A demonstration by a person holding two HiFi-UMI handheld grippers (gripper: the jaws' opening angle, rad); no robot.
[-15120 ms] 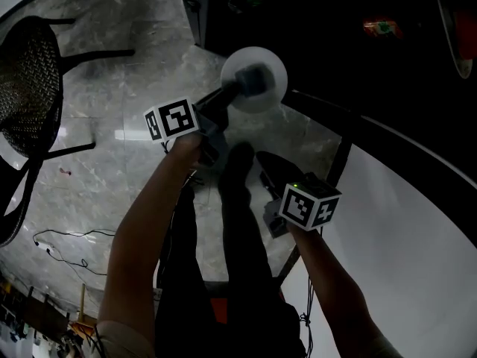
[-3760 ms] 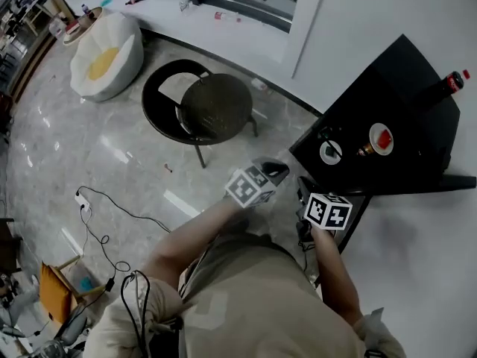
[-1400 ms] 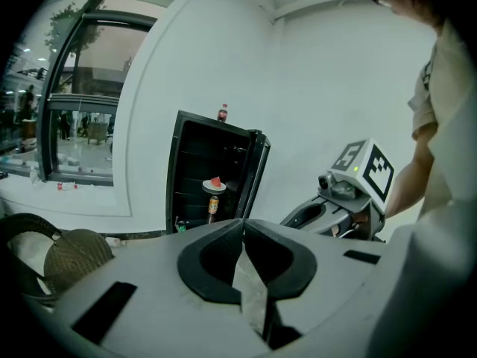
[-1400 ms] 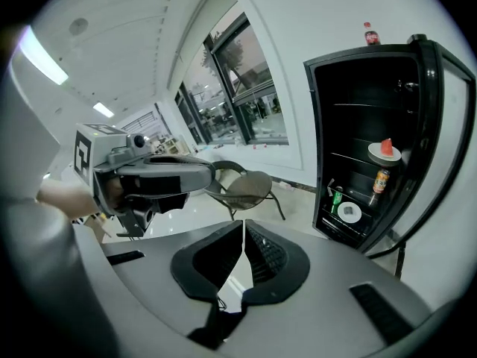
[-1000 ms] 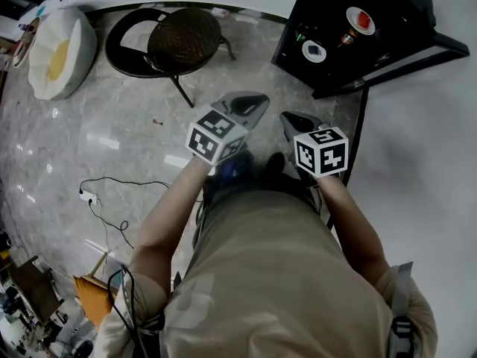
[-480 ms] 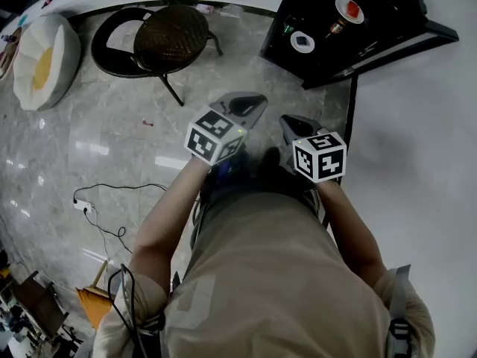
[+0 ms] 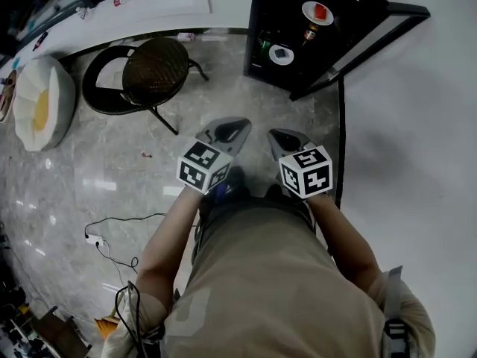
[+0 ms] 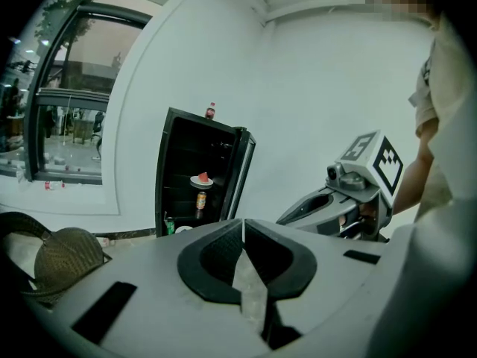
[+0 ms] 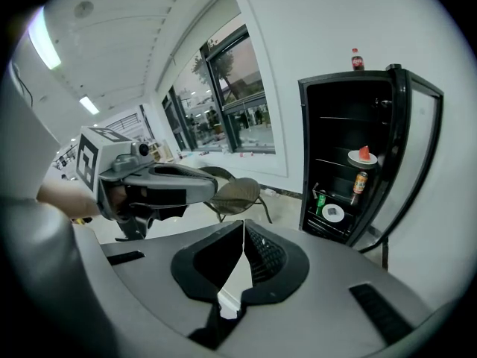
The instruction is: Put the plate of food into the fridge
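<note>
Only a red lump can be made out on the plate (image 7: 317,12), set on an upper shelf of the open fridge (image 7: 257,28). The left gripper (image 7: 240,123) and right gripper (image 7: 273,135) are held empty, fingers pressed together; earlier the plate was carried by the left.

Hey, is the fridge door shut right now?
No, the fridge has its door swung wide open, with a plate of red food in plain sight on a shelf inside.
</note>
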